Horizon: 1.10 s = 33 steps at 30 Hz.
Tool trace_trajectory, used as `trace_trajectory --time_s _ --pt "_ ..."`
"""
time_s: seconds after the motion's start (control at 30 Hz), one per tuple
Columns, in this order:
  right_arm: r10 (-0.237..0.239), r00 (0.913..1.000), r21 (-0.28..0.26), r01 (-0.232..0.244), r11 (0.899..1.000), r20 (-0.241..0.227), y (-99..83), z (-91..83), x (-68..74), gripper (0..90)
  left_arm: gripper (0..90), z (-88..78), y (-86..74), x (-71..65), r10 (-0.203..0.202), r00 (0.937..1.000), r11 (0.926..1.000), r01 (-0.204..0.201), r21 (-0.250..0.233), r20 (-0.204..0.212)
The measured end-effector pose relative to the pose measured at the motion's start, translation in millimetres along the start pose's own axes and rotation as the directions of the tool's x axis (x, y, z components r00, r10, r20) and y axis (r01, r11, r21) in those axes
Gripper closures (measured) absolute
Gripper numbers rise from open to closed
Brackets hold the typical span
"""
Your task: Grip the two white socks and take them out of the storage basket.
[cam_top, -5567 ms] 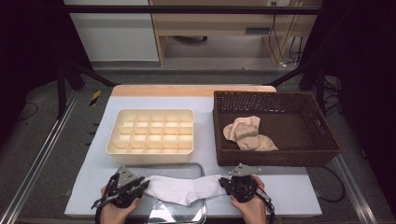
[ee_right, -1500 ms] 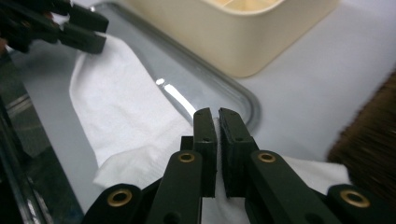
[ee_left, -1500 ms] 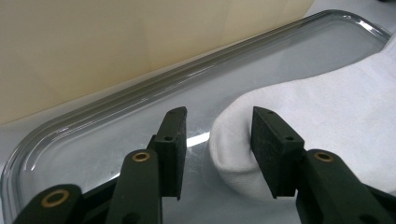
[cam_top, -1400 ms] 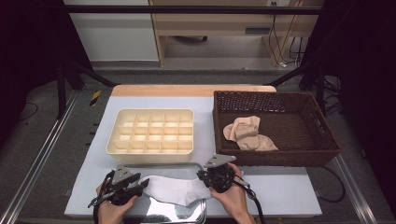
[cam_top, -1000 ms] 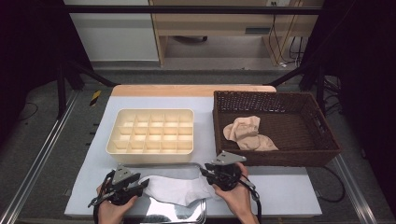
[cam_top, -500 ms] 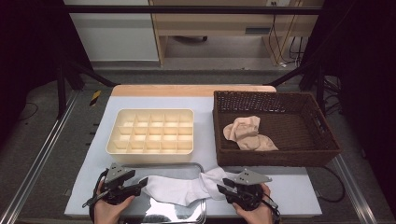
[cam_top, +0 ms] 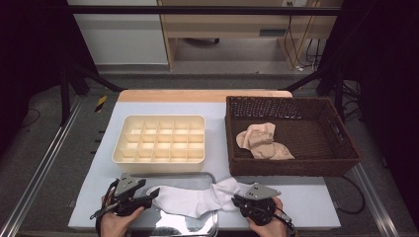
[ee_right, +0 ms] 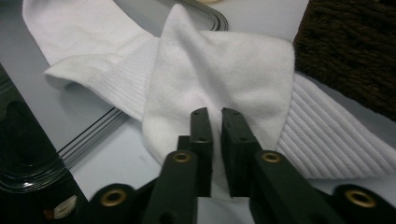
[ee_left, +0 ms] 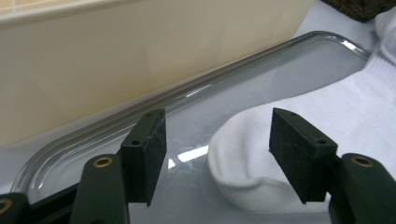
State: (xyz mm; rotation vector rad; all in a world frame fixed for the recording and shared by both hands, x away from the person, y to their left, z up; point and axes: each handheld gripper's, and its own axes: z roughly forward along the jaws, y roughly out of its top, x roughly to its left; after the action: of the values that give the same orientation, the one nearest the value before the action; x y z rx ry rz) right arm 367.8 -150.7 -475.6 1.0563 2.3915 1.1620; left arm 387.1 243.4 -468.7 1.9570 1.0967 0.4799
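Right gripper [ee_right: 215, 116]: jaws have just been closing and are now pinched together on a folded edge of the white sock [cam_top: 197, 200].
Left gripper [ee_left: 217, 144]: jaws are spread apart, the sock's toe lying between them, unpressed.
Sock: laid across the steel tray [ee_left: 261, 70] at the table's near edge.
Divided box [cam_top: 160, 143]: set just beyond the tray.
Wicker basket [cam_top: 341, 158]: placed farther right, beige socks [cam_top: 262, 143] kept inside.

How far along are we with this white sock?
Done: white sock laid across the metal tray. In hand: right gripper shut on its cuff; left gripper open around the toe. Left: organizer compartments look empty; beige socks wait in the basket.
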Motion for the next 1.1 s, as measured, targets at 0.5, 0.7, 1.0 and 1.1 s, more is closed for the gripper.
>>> trace_trajectory --time_s 0.5,0.7,1.0,1.1 --pt "-0.018 0.9996 -0.089 0.016 0.996 -0.023 38.0 -7.3 0.1 88.6 41.4 -3.8 5.6 1.0 0.012 0.9999 0.9983 -0.012 -0.057 0.003" --pt "0.036 0.9987 -0.047 -0.034 0.998 0.036 58.2 26.2 -0.9 88.2 42.6 -4.5 3.9 -1.2 0.009 0.9998 0.9996 -0.009 -0.028 0.020" --pt "0.067 0.9951 -0.046 -0.063 0.997 0.073 52.4 33.4 -7.0 76.5 43.5 -6.0 3.9 -3.3 0.002 0.9993 0.9999 -0.001 -0.016 0.037" --pt "0.047 0.9981 -0.088 -0.043 0.995 0.040 53.2 16.6 -3.5 76.8 44.0 -6.6 3.8 -2.8 -0.005 0.9994 0.9999 0.005 -0.014 0.034"
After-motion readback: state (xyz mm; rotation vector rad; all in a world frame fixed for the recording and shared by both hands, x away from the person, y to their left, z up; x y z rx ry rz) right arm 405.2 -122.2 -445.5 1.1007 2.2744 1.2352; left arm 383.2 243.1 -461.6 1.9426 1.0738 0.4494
